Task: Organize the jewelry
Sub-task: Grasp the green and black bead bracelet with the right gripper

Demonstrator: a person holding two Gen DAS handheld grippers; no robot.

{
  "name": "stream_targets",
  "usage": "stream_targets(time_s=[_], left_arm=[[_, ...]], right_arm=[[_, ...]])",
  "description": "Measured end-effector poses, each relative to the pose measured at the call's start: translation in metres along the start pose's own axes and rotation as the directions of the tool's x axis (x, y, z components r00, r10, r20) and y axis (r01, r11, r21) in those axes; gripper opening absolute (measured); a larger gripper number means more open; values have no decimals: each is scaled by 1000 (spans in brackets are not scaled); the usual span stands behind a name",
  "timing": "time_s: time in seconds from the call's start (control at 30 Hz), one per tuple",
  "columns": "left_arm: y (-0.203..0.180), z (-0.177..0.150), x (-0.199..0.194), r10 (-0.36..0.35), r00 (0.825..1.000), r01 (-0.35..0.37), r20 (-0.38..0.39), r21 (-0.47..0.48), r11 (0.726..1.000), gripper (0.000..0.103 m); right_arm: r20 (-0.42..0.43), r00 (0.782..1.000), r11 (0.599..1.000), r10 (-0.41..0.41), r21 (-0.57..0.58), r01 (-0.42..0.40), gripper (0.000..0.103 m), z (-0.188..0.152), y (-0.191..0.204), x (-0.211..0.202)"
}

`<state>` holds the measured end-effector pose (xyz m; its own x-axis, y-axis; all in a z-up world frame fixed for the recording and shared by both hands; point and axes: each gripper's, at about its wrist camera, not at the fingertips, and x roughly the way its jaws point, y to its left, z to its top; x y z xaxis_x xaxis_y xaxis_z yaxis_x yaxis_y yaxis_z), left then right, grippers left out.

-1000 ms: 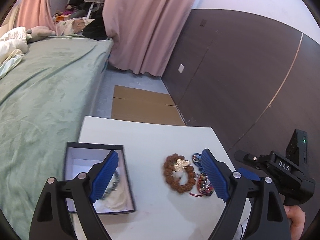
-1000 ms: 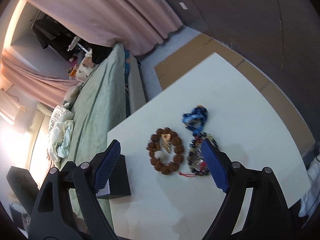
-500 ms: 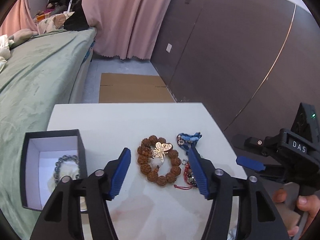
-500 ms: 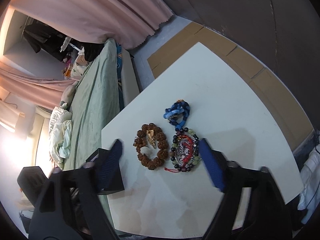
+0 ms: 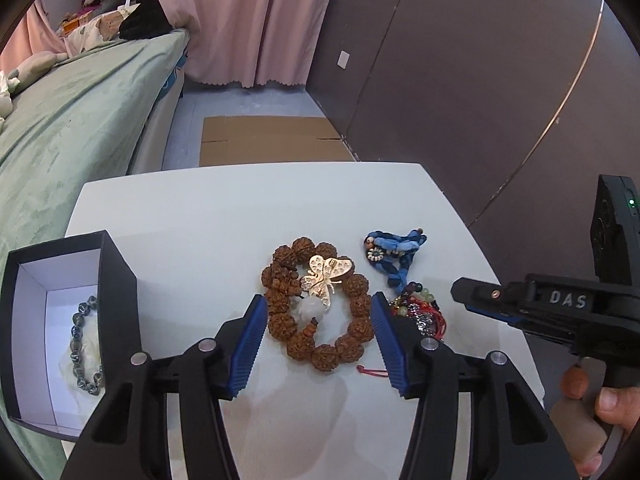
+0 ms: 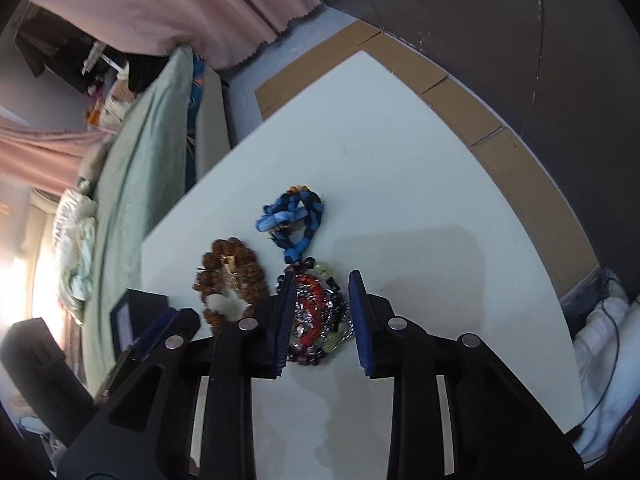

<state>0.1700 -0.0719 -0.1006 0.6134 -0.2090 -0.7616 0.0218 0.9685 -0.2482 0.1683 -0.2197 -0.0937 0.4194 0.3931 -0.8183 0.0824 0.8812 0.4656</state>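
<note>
Jaws of your right gripper [image 6: 318,320] closing round the red-and-green bead tangle [image 6: 318,316], pads not yet pressing; left gripper [image 5: 318,340] half spread, closing astride the brown seed-bead bracelet [image 5: 320,300]—lower both before pinching.

**Both tools angled down, jaws closing**

The left tool [image 5: 318,336] tilts steeply downward, its blue-padded jaws about half apart and closing. The right tool [image 6: 318,316] points down at a similar slant, its jaws narrower and closing faster. In the left wrist view, the right tool's black body reaches in from the right edge, with the person's right hand [image 5: 600,412] wrapped around its handle below.
</note>
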Motion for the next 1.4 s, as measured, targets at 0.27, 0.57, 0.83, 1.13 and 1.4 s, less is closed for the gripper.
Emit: stream_targets(time_s=[0.27, 0.57, 0.83, 1.13, 1.4], left_arm=[[5, -1, 14, 2, 999, -3, -38, -24, 1000, 51], [8, -5, 22, 4, 998, -6, -68, -28, 1000, 51], [5, -6, 27, 10, 997, -13, -78, -27, 1000, 51], [4, -4, 31, 21, 997, -23, -73, -30, 999, 51], [8, -4, 38, 58, 995, -62, -81, -41, 997, 48]], right_arm=[[-26, 990, 983, -142, -122, 138, 19, -8, 20, 31], [-64, 997, 999, 34, 2, -34, 13, -3, 7, 25], [-103, 992, 997, 74, 21, -72, 14, 1, 1, 22], [-61, 997, 999, 36, -32, -38, 51, 9, 9, 16], [-41, 998, 995, -46, -93, 42, 19, 11, 16, 29]])
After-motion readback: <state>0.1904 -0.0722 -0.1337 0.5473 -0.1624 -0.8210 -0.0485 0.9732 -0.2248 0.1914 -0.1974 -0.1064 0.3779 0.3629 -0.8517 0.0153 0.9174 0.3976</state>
